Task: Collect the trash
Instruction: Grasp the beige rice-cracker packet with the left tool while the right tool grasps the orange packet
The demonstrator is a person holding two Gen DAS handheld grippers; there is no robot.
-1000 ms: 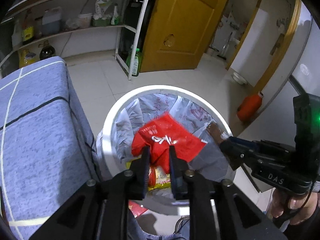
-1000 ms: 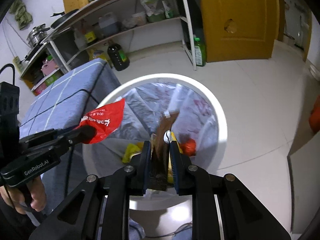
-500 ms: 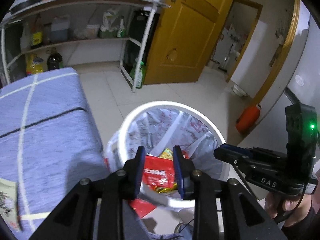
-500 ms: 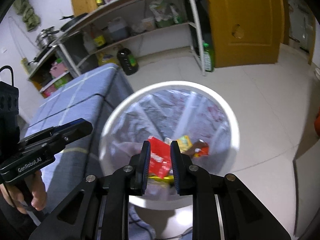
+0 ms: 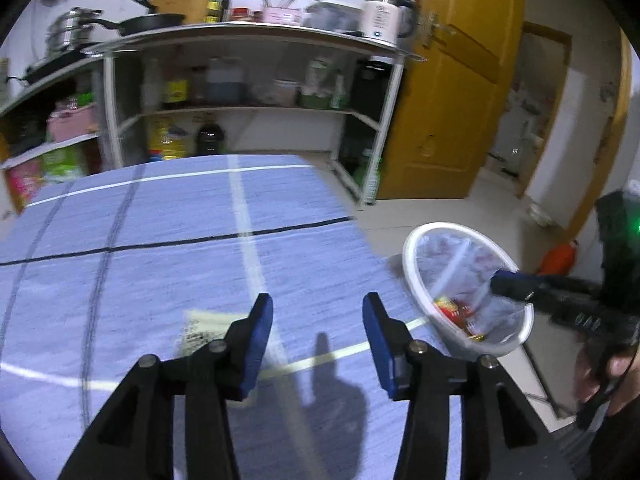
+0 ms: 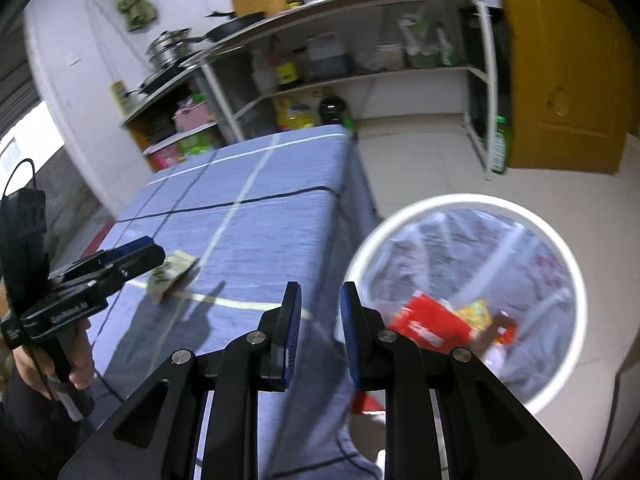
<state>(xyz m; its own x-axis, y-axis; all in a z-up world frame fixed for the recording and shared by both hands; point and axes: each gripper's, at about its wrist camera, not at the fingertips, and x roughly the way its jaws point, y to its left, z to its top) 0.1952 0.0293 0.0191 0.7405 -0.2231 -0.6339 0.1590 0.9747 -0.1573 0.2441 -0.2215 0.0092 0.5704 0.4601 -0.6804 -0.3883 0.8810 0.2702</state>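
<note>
A white bin (image 6: 576,272) lined with a clear bag stands on the floor beside the blue-clothed table (image 6: 256,232). It holds a red wrapper (image 6: 430,322), a yellow wrapper (image 6: 476,314) and other scraps; it also shows in the left wrist view (image 5: 412,264). A pale green printed wrapper (image 6: 170,270) lies flat on the cloth, partly behind my left fingers (image 5: 256,344). My left gripper (image 5: 318,342) is open and empty just above it. My right gripper (image 6: 318,322) is open and empty over the table's edge next to the bin.
A metal shelf rack (image 5: 240,80) with bottles, pots and a kettle stands behind the table. A yellow wooden door (image 5: 448,112) is at the right. An orange container (image 5: 560,258) sits on the tiled floor beyond the bin.
Both grippers let their wrappers fall into the bin. They have swung left away from it, the left one over the table, and the left jaws have opened wide.
</note>
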